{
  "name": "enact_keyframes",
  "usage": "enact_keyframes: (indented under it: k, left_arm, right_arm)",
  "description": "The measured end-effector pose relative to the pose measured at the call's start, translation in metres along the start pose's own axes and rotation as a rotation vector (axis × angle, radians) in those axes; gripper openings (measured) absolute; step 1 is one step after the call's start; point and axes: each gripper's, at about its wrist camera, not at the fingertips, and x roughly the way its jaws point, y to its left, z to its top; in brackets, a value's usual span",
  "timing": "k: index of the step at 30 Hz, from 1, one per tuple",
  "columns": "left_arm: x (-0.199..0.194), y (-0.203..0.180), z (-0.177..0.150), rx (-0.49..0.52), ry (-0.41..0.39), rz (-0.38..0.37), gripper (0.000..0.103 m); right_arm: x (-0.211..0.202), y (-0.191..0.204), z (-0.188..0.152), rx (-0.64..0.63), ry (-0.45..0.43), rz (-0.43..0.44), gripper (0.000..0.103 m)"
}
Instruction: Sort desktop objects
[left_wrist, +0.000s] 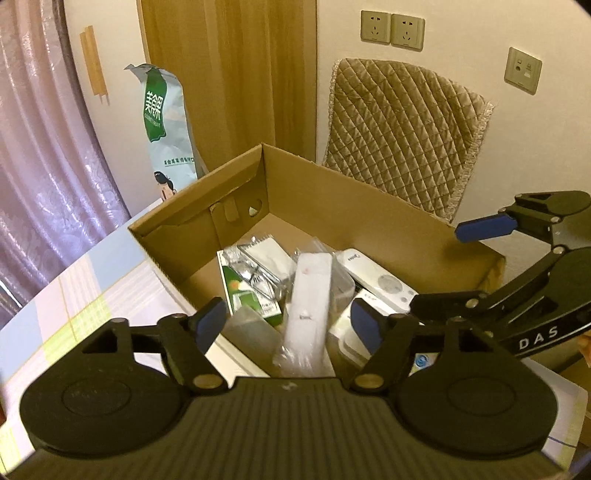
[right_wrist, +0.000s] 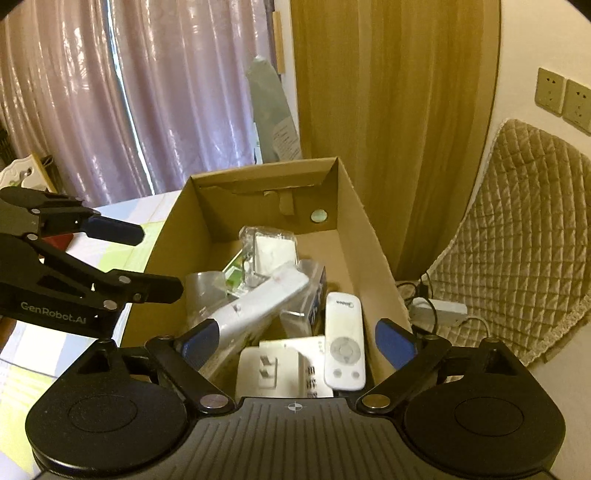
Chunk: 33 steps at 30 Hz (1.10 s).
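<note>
The left gripper (left_wrist: 288, 325) hangs over the near edge of an open cardboard box (left_wrist: 332, 199), its 2 blue-padded fingers (left_wrist: 208, 323) spread wide with nothing between them. Inside the box lie a long white wrapped item (left_wrist: 308, 295), a white remote (left_wrist: 380, 282) toward the right wall, a green-and-white packet (left_wrist: 243, 295) and clear plastic packaging (left_wrist: 255, 266). The right gripper (left_wrist: 458, 266) reaches in from the right, parted. The box sits on a checked tablecloth (left_wrist: 85, 295); a snack bag (left_wrist: 166, 125) stands behind its far left corner.
</note>
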Motion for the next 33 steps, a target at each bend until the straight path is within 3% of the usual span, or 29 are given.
enact_keyframes:
  k: [4,6,7,9,24,33]
  left_arm:
    - [-0.015,-0.006,-0.006,-0.025,-0.002,0.015,0.084]
    - [-0.023,-0.01,-0.01,-0.038,-0.006,0.028,0.094]
    - [-0.026,-0.012,-0.011,-0.045,-0.009,0.035,0.096]
    - [-0.033,-0.014,-0.014,-0.067,-0.018,0.048,0.102]
    - [-0.072,-0.042,-0.059,-0.248,-0.01,0.14,0.102]
    - [-0.107,-0.062,-0.094,-0.37,-0.001,0.124,0.102]
  right_arm:
    - [-0.016,-0.003,-0.007,-0.001,-0.004,-0.01,0.094]
    - [-0.022,-0.004,-0.01,-0.007,0.001,-0.012,0.095]
    - [-0.025,-0.004,-0.012,-0.01,0.004,-0.015,0.102]
    - [-0.03,-0.004,-0.015,-0.017,0.008,-0.016,0.103]
    - [-0.065,0.001,-0.057,-0.005,0.072,-0.028,0.103]
    - [-0.096,0.025,-0.083,0.009,0.11,-0.089,0.103]
